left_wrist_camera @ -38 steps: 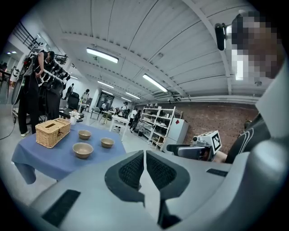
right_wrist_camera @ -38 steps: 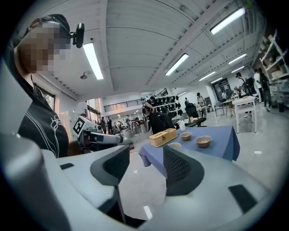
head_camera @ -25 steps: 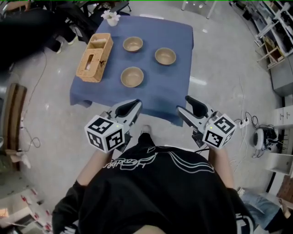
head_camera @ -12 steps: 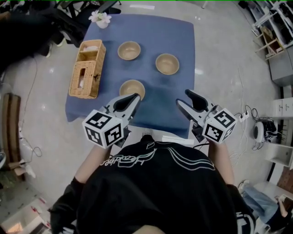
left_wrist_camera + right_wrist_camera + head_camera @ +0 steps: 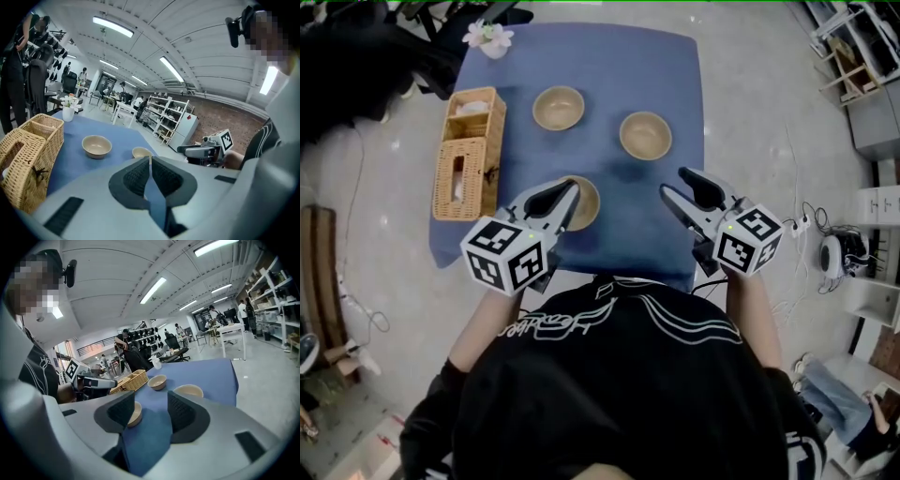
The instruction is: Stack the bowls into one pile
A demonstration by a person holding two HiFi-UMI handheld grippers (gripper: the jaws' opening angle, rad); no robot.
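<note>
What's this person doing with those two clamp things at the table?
The person holds a gripper in each hand at a blue-covered table, about to stack bowls. Nothing is stacked yet: the nearest bowl, the far bowl and the right bowl sit apart, beside a wicker basket. The left gripper, jaws together, hovers by the nearest bowl. The right gripper is open. Both are empty.
</note>
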